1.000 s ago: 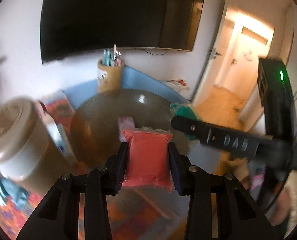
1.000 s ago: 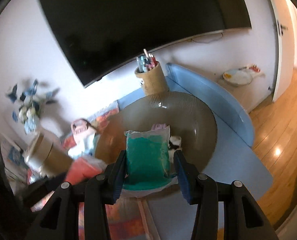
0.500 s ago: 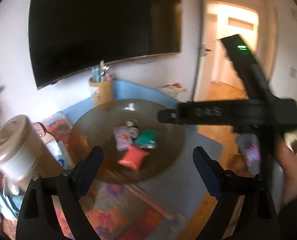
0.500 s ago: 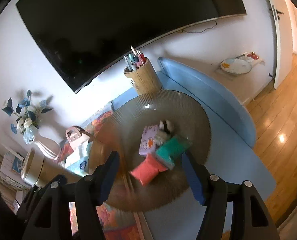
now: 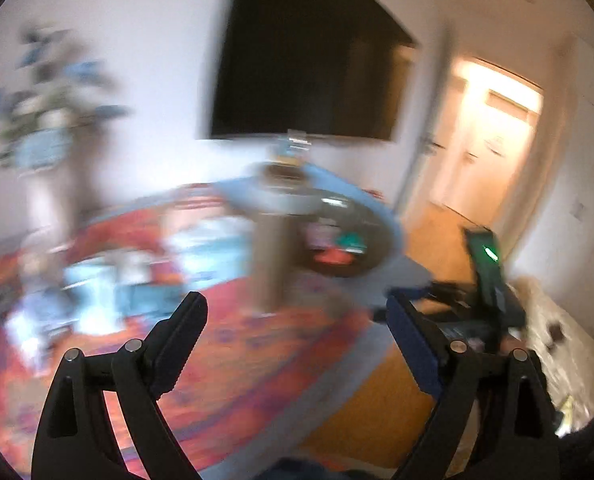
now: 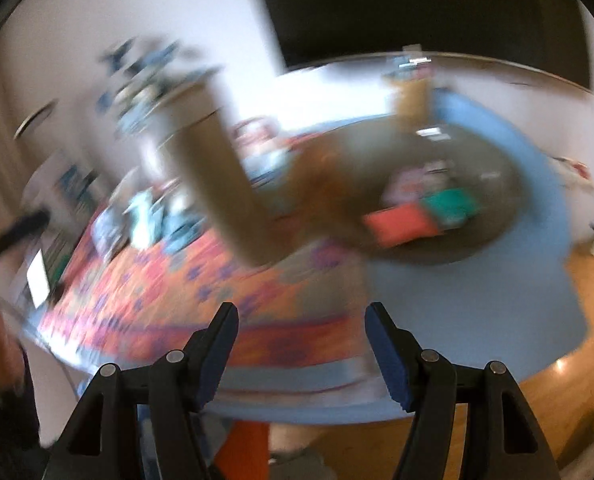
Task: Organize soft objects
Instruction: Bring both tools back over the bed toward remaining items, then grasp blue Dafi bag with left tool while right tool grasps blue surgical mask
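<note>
A red soft pouch (image 6: 401,222) and a teal soft pouch (image 6: 451,204) lie side by side in the wide brown glass bowl (image 6: 509,200), with a pink pouch (image 6: 407,180) behind them. In the left wrist view the same red pouch (image 5: 333,258) and teal pouch (image 5: 351,240) show small and far off in the bowl (image 5: 381,248). My left gripper (image 5: 295,308) stands wide open over the patterned cloth, nothing between its fingers. My right gripper (image 6: 303,314) is open and empty too, well short of the bowl. Both views are motion-blurred.
A tall tan lidded canister (image 6: 217,184) stands left of the bowl. Blurred blue and white soft things (image 6: 157,216) lie on the orange patterned cloth (image 6: 169,288). A pen holder (image 6: 413,96) stands behind the bowl. A blue mat (image 6: 497,300) borders the wooden floor.
Both grippers opened and let their pouches go: the red and the teal one now lie in the bowl. Both hands have pulled back and swung left, away from the bowl.
</note>
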Tool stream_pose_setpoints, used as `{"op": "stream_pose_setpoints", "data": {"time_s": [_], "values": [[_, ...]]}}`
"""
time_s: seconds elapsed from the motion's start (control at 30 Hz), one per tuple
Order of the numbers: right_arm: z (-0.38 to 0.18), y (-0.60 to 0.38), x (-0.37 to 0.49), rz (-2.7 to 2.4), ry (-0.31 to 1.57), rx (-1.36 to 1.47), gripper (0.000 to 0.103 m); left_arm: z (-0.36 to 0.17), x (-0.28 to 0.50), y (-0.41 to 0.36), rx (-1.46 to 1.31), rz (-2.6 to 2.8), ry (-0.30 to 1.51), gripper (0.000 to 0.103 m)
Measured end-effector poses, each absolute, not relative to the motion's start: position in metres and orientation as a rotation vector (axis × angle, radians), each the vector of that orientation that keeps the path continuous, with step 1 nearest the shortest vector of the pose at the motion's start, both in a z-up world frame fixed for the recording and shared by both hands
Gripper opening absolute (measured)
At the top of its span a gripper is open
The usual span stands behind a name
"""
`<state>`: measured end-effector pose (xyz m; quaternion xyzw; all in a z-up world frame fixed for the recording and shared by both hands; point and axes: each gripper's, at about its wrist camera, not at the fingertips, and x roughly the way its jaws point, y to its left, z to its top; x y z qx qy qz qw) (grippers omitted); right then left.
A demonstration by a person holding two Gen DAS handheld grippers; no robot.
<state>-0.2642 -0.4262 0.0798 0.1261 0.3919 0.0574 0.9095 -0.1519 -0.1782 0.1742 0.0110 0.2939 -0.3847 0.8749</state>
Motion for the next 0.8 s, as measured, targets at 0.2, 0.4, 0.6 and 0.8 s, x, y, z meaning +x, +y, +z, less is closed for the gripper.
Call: {"op": "stream_pose_setpoints", "data": {"time_s": [0.2, 0.4, 0.6, 0.8], "values": [[0.080, -0.328, -0.231, 0.341, 0.808, 0.087, 0.064, 0.189, -0.125, -0.045, -0.092, -0.457, 0.576, 0.091], [0.072, -0.223, -0.162, 0.457, 0.874, -0.019, 0.064, 0.152, -0.079, 0.017, -0.115, -0.237, 0.689, 0.101], [0.038, -0.168, -0.082, 0.438, 1.024, 0.037, 0.064, 0.077, -0.032, 0.028, -0.050, -0.205, 0.798, 0.100], [0.015, -0.167, -0.030, 0.332, 1.071, 0.221, 0.064, 0.052, 0.000, 0.024, 0.012, -0.198, 0.785, 0.100]]}}
